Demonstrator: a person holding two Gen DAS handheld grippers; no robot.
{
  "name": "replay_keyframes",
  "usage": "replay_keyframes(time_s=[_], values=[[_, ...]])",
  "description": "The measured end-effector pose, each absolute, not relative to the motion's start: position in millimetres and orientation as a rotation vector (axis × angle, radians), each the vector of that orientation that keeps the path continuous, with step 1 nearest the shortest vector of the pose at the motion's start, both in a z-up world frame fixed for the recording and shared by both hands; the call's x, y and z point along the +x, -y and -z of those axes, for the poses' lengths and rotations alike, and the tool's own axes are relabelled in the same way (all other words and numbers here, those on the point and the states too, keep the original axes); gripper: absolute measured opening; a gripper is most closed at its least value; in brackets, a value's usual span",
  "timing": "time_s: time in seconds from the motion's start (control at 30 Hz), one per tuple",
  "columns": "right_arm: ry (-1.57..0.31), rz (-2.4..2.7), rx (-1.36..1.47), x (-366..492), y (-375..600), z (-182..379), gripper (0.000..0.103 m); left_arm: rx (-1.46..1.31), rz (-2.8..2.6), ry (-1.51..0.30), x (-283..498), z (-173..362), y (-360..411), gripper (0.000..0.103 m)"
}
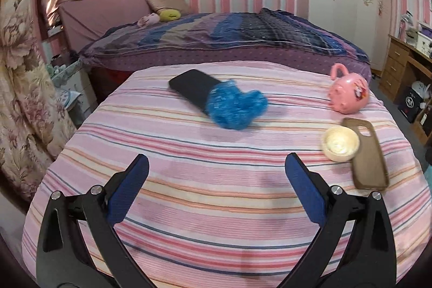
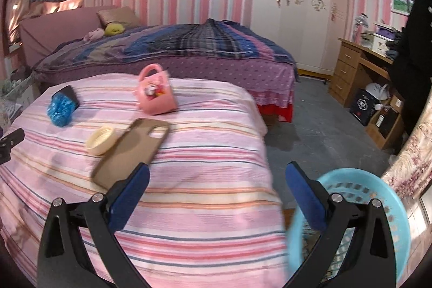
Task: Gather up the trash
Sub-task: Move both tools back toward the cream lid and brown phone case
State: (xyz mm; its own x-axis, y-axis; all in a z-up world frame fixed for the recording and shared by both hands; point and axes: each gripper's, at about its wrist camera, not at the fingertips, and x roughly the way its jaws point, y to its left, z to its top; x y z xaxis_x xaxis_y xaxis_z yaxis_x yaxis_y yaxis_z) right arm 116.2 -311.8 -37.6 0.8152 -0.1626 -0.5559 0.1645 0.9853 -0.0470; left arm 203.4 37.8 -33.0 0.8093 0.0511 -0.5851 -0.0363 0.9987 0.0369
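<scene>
Where the left gripper [image 1: 216,174] is held wide and empty, a crumpled blue wrapper [image 1: 236,108] is seen ahead on the pink striped cloth [image 1: 189,193], overlapping a black phone [image 1: 193,89]. From the right gripper [image 2: 217,182], equally spread and empty, the wrapper [image 2: 60,108] is shown far left, a blue basket [image 2: 378,207] on the floor beside the cloth

My right gripper [image 2: 217,180] is spread wide, empty, over the striped cloth [image 2: 189,220]; blue basket [image 2: 378,193] at four o'clock.

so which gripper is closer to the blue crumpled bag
Left. The left gripper faces the blue crumpled bag straight ahead across the striped cover. The right gripper sits toward the blue basket, with the bag far off to its left.
</scene>
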Motion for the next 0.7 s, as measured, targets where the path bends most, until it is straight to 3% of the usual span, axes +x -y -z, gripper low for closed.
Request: replay_keyframes(time_s=[0.5,0.7], values=[[-0.626,0.057,-0.020,186.8,224.9,27.9,0.098,0.016,-0.140,-0.647,218.6,33.5,-89.8,0.097],[-0.680,0.014,-0.127,211.4,191.9,49.4,0.098,-0.083,-0.163,-0.686,228.5,40.0,-111.5,0.097]])
